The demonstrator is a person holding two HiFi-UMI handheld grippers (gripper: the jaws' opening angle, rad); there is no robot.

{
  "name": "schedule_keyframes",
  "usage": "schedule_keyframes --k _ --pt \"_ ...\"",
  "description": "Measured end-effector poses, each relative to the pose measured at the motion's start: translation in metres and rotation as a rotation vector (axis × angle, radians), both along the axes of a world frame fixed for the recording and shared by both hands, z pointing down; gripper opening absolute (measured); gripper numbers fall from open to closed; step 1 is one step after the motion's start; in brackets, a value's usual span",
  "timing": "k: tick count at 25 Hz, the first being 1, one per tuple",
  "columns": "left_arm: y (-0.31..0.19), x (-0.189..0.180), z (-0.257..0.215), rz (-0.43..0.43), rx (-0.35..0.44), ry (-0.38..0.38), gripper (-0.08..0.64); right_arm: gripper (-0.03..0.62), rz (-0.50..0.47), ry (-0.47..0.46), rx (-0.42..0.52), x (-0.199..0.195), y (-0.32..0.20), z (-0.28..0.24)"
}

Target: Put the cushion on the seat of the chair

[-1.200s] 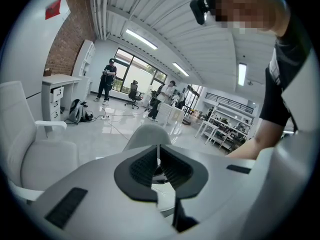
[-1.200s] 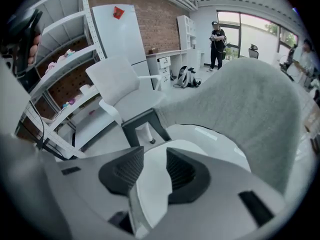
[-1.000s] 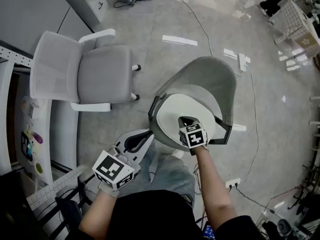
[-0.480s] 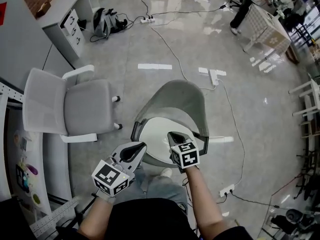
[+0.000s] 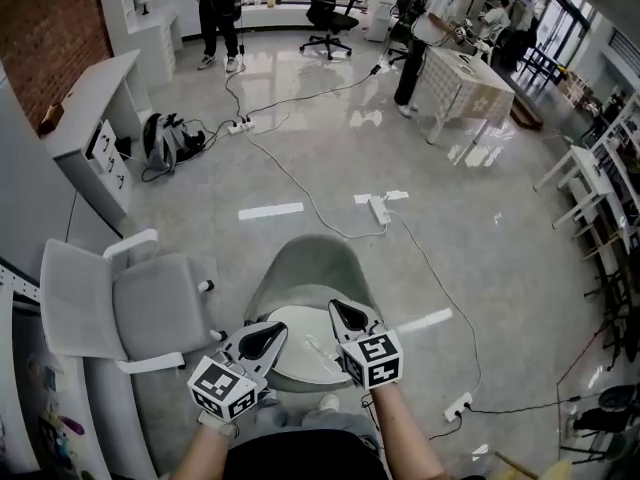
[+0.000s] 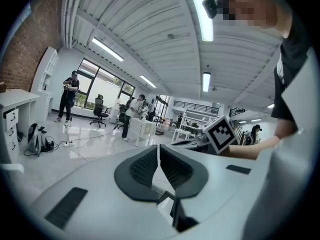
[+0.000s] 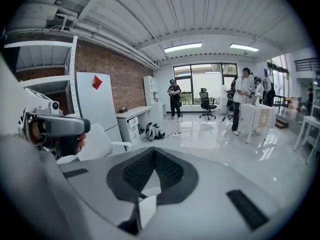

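On the chair [image 5: 300, 258] seat lies the white cushion [image 5: 305, 353], so the placing looks done; left tongs [image 5: 265, 338] and right tongs [image 5: 347, 315] hover above it, both clenched, empty, nothing left but withdrawing

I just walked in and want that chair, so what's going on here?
A person stands over the chair with a gripper in each hand. The white cushion lies on its seat. The left gripper and the right gripper are both shut with nothing between their jaws, and they point out into the room rather than at the cushion. The placing looks done.
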State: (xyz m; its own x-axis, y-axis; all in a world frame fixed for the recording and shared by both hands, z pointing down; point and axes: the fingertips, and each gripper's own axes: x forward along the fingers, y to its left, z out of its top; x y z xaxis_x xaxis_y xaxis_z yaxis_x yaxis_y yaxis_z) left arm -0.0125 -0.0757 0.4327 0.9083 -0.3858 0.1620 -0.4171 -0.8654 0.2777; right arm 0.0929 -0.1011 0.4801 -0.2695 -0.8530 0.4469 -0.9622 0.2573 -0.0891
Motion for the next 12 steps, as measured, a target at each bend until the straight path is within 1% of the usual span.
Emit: schedule_keyframes --k 3,6,9,12 --pt "-0.006 0.017 -0.021 0.038 0.034 0.030 0.014 0.008 0.044 -0.001 0.090 0.014 0.004 -0.039" --pt "-0.009 0.037 -0.041 0.089 0.071 0.051 0.014 0.008 0.081 0.018 0.172 0.031 0.010 -0.074" --pt "-0.008 0.056 -0.058 0.134 0.099 0.065 0.014 0.009 0.125 0.045 0.232 0.052 0.023 -0.103" --pt "-0.009 0.069 -0.068 0.160 0.108 0.087 0.014 0.009 0.170 0.065 0.288 0.072 0.036 -0.127"
